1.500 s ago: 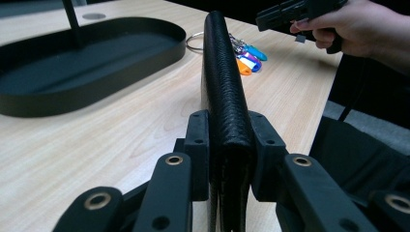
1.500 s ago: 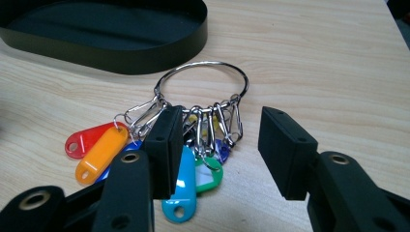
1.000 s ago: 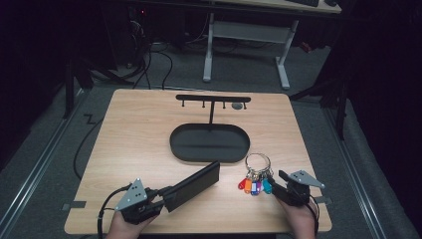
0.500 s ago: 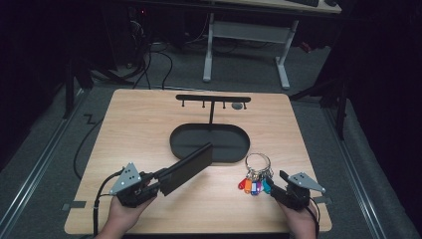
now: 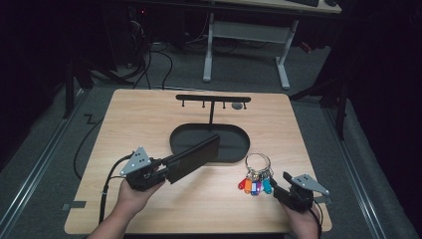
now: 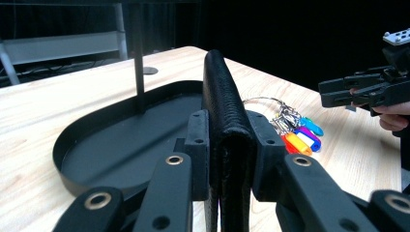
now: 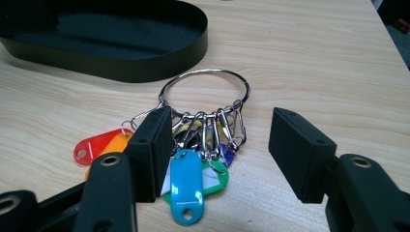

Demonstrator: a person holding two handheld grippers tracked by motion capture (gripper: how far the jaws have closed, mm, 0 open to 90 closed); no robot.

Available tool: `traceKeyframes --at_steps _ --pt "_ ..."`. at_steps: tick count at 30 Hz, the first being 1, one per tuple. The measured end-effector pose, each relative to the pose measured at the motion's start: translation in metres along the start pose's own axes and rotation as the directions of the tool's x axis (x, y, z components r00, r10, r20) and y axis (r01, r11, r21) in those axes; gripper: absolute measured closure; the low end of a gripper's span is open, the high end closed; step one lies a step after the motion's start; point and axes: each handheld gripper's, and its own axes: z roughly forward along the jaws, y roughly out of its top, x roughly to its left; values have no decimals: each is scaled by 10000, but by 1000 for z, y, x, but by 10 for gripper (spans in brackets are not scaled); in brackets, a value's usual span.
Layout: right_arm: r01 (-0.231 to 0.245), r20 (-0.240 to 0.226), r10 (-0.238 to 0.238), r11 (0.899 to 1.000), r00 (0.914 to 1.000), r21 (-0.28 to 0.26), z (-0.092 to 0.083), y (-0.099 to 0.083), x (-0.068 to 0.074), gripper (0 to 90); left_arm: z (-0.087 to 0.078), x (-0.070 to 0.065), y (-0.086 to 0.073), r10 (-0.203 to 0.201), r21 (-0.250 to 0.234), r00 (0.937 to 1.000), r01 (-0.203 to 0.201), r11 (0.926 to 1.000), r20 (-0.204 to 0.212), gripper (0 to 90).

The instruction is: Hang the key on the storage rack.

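L gripper [image 6: 227,159] is clamping wallet [image 6: 223,104] by its near end; soft leather, prob. light, sagging little. R gripper [image 7: 217,145] is standing open, key ring [image 7: 205,92] just ahead; loose, rattly; take the ring.

The wooden surface [image 5: 149,114] stands on a grey floor [image 5: 45,149] in a dark room. At its far edge a black rack [image 5: 213,98] rises on a thin post, a bar with small hooks hanging under it. Behind the surface stands a white-legged desk [image 5: 246,32]. Dark cables [image 5: 149,59] lie on the floor beneath it. A metal rail [image 5: 35,177] runs along the floor at left.
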Motion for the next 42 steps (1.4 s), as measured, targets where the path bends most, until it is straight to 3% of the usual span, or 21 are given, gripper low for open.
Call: traceKeyframes --at_steps 3,5,11,18,25,28,33,38,42 --pt "-98 -19 98 9999 10000 31 1 -1 -1 425 3 3 6 -176 -147 9998 178 9997 93 737" --pt "-88 -57 89 9999 9999 138 3 -3 -3 427 9 7 12 -80 -142 9999 82 9999 107 737" --pt "-146 -21 146 9998 9999 167 -1 -4 -6 429 25 16 12 -240 -124 9996 239 9996 -141 737" --pt "120 -76 -121 9998 9999 -141 -4 2 0 428 39 21 15 -279 65 9996 280 9996 -88 737" --pt "106 -63 -107 9999 9999 -25 -1 -1 -2 446 58 31 18 -295 -6 9993 294 9996 -214 737" --pt "13 -96 -13 10000 10000 -19 1 0 -3 443 68 37 17 -467 45 9988 468 9989 -141 738" --pt "19 -126 -17 9999 9999 141 4 -1 0 443 84 44 15 -386 321 9992 390 9987 -124 738" --pt "-26 -79 26 10000 10000 96 4 -1 -1 443 95 49 11 -698 122 9976 698 9975 -14 738" --pt "-60 -63 61 9999 10000 140 5 -2 -2 443 103 48 10 -696 30 9973 696 9976 250 737"
